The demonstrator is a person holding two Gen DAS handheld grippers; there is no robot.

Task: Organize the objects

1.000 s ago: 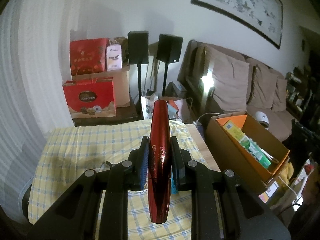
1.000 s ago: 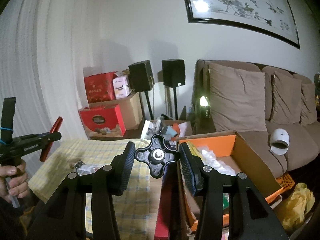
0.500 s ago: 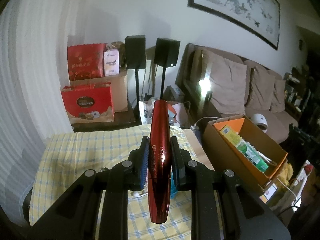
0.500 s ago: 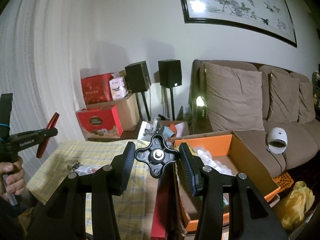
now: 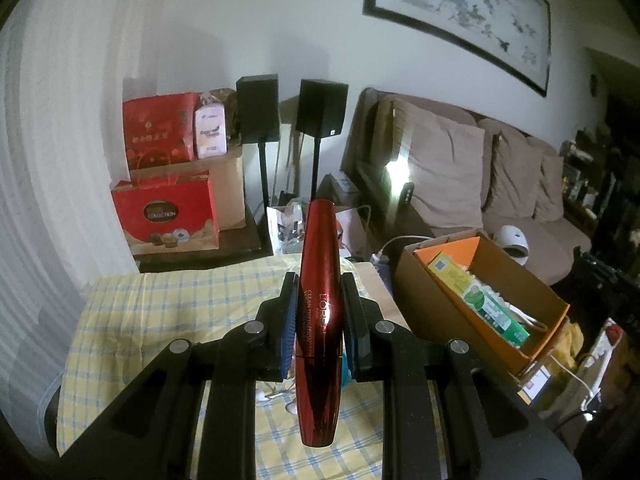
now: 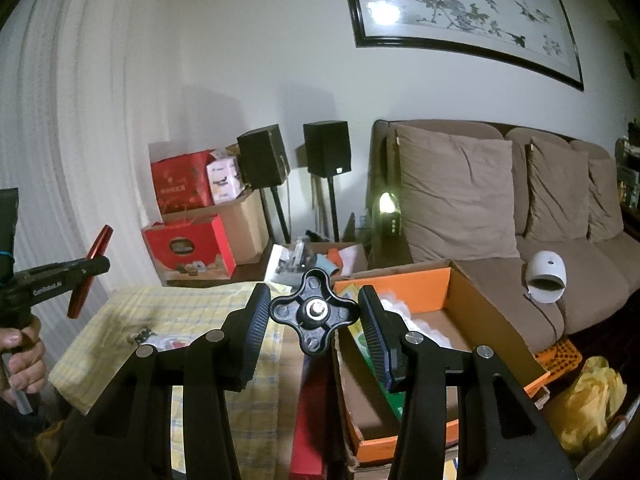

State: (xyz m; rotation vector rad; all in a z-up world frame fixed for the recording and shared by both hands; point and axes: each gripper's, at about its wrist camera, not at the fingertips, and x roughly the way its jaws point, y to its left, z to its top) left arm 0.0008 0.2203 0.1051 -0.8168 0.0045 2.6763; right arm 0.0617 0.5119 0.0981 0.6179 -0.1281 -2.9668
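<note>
Task status, as judged from the layout: under way, not finished. Left claw point(image 5: 319, 322), pads pressed on a red mascara tube point(image 5: 320, 312), holds it upright in the air above the desk point(image 5: 160, 312); the tube is not yet put away. On the yellow check cloth of the desk, near the left claw, a few small items remain: dark bits and a clear packet point(image 6: 160, 340), too small to identify; these look like work left. Right claw point(image 6: 314, 322), arms part spread, has a black four-lobed knob point(image 6: 315, 312) between its pads; the pads appear to touch the lobes, so it reads as pinched, though contact is not sharp. The knob is also in the air, over the gap between desk and box. Container: open cardboard box point(image 5: 552, 300) with an orange liner, standing just right of the desk. Contents visible: a green and yellow carton point(image 5: 480, 300) lying along the left wall, white crumpled material point(image 6: 404, 314) at the far end, a white cable or similar point(image 5: 528, 320) at the near end; much of the floor is bare. Likely destination for tube and knob, though nothing confirms it. Far left, against the wall: red gift boxes point(image 5: 168, 216) and a brown carton, contents not part of the sorting as far as can be told.
</note>
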